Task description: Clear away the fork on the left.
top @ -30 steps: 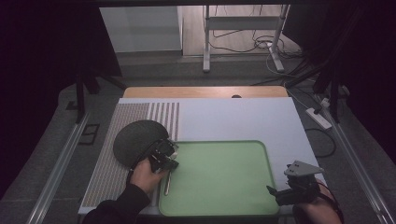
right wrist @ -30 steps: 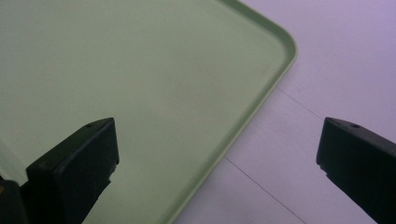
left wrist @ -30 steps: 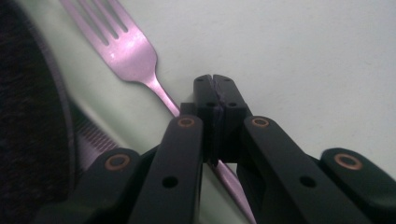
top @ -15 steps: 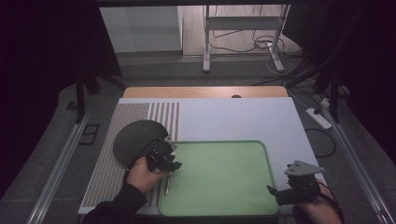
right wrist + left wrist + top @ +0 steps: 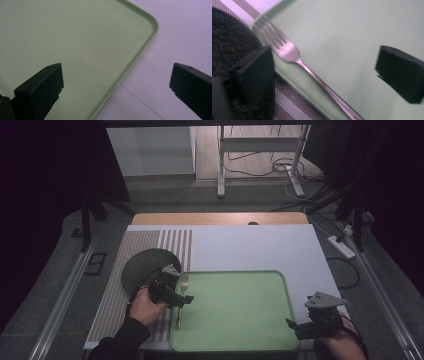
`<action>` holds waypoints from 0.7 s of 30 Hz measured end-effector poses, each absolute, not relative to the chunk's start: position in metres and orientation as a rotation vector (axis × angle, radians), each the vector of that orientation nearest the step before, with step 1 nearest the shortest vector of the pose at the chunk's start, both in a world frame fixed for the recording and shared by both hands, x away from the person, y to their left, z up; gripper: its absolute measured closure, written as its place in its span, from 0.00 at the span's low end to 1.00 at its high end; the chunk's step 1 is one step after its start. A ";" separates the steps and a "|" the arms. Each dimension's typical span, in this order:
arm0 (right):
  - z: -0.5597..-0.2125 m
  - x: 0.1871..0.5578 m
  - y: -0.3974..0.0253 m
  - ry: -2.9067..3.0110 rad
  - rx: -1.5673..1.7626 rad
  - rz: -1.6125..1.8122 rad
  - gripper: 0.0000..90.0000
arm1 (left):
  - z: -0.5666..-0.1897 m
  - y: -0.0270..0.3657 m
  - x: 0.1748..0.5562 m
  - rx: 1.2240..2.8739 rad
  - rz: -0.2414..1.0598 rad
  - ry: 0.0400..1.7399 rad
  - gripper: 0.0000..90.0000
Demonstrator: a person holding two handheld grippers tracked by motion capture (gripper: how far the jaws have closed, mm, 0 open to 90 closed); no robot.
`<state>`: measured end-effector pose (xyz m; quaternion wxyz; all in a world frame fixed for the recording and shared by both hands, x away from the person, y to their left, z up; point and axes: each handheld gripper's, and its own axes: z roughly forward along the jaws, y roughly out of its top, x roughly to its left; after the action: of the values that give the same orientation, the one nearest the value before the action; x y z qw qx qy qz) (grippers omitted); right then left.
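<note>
On the table (image 5: 250, 247) lies a white sheet, with a striped mat (image 5: 150, 250) at its left and a wooden strip along the far edge. Beyond it are grey floor, a white panel, a metal stand (image 5: 260, 157) with cables, and at the right a power strip (image 5: 341, 246); the rest of the room is dark.

Going left to right: a dark round plate (image 5: 142, 267) sits on the mat, just beside the green tray (image 5: 240, 340). The left gripper (image 5: 177, 296) hovers over the tray's left edge, jaws wide apart, holding nothing. Between them, in the left gripper view, the fork (image 5: 294, 56) lies free along the tray's left rim, tines toward the plate. The tray's middle is bare. At its near right corner the right gripper (image 5: 300, 327) rests low, jaws wide, straddling the tray's rim with one jaw over the tray and one over the sheet.

Half a second ago the left gripper covered the fork's upper end; now the tines show clear. The right gripper has not moved.
</note>
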<state>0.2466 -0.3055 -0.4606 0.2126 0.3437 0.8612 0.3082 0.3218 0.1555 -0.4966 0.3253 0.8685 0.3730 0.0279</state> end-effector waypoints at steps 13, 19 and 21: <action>-0.461 0.247 -0.306 2.389 0.965 0.862 0.00 | -0.492 0.177 0.315 2.199 0.100 0.960 0.00; -0.460 0.247 -0.306 2.388 0.968 0.863 0.00 | -0.490 0.184 0.308 2.180 0.102 0.958 0.00; -0.460 0.247 -0.306 2.387 0.969 0.864 0.00 | -0.489 0.187 0.305 2.170 0.098 0.960 0.00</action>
<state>0.2473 -0.3065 -0.4605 0.2107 0.3487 0.8587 0.3108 0.3054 0.1872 -0.4894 0.3743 0.8473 0.3748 0.0381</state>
